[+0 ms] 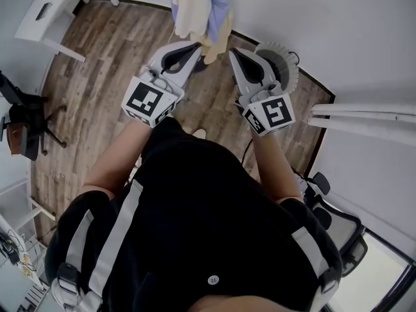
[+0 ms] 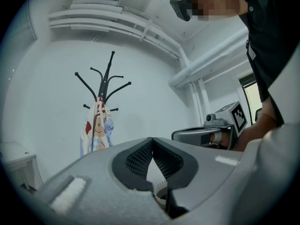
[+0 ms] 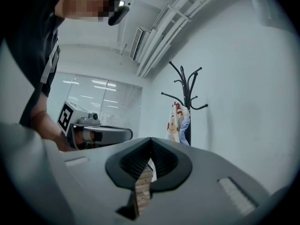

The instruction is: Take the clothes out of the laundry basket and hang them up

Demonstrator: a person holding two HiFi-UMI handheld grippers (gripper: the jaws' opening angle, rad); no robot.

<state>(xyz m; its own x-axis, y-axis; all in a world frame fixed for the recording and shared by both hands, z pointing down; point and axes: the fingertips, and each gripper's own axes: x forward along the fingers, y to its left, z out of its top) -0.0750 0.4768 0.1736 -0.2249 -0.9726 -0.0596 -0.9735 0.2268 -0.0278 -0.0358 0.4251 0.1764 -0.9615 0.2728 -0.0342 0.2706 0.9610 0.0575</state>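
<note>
Shut, empty fingers (image 2: 139, 157) were seen on the left gripper (image 1: 194, 48) and right gripper (image 1: 234, 52), with the laundry basket (image 1: 290, 70) on the floor (image 1: 110, 64) just beyond the right one; any clothes left inside might be shoved, not gripped, if approached unopened.

No lettering can be read (the marker cubes (image 1: 151, 101) carry only square patterns).

Wood-plank floor (image 1: 104, 83), white walls (image 1: 344, 38), white desk (image 1: 52, 15) at one edge; window blinds (image 3: 105, 109), white ceiling pipes (image 2: 140, 26)
</note>
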